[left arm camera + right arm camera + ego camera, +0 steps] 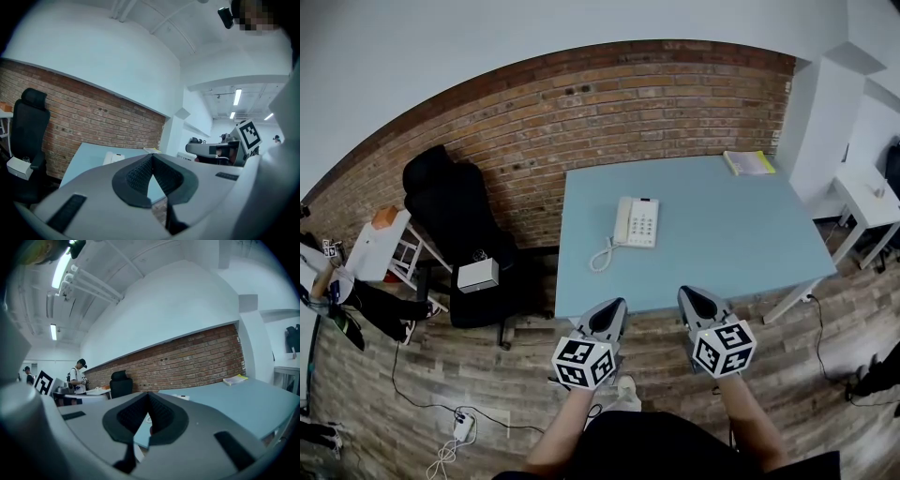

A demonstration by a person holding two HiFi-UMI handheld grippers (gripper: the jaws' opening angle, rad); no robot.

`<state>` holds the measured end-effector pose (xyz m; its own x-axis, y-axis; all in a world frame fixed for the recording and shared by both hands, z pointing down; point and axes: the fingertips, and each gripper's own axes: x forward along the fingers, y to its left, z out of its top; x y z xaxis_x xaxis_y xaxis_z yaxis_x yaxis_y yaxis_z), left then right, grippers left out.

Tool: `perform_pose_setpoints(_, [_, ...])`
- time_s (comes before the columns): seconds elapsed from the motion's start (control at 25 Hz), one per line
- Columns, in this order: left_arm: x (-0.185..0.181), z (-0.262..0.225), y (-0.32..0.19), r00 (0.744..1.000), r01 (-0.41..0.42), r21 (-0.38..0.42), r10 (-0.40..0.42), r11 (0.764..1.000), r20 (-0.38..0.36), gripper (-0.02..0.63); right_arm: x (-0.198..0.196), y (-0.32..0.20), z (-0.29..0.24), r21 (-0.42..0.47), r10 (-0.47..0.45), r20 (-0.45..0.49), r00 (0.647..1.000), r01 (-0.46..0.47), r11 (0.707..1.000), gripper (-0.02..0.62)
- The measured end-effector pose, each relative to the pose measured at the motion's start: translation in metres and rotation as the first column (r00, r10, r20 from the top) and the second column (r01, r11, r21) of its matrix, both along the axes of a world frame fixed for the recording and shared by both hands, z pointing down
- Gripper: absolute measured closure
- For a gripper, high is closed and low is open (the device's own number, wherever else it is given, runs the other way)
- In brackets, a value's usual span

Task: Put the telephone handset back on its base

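A white telephone point(636, 222) sits on the light blue table point(722, 234), left of the middle. Its handset point(622, 222) lies along the left side of the base, and the coiled cord point(602, 255) trails toward the front edge. My left gripper point(614, 306) and right gripper point(694, 293) hover side by side just in front of the table's near edge, both shut and empty. The phone shows small beyond the closed left gripper point(152, 156) as a white telephone point(113, 158). It shows again past the shut right gripper point(148, 394) as a small white telephone point(181, 397).
A yellow book point(748, 162) lies at the table's far right corner. A black office chair point(455, 225) with a white box point(478, 275) stands left of the table, before a brick wall. A white side table point(872, 202) is at the right. Cables and a power strip point(461, 427) lie on the wooden floor.
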<state>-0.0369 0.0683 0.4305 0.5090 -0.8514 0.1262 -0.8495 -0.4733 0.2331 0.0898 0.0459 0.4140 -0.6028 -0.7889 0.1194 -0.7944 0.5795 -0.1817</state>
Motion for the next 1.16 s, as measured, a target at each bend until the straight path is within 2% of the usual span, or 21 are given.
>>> perform_pose_setpoints(0.56, [0.004, 0.006, 0.029, 1.0, -0.001, -0.001, 0.001, 1.0, 0.019, 0.597, 0.007, 0.031, 0.01, 0.002, 0.009, 0.034, 0.999, -0.01, 1.0, 0.588])
perform_pose_setpoints(1.16, [0.006, 0.009, 0.033, 1.0, -0.006, -0.024, 0.006, 1.0, -0.004, 0.597, 0.014, 0.031, 0.01, -0.012, 0.016, 0.049, 0.999, -0.015, 1.0, 0.588])
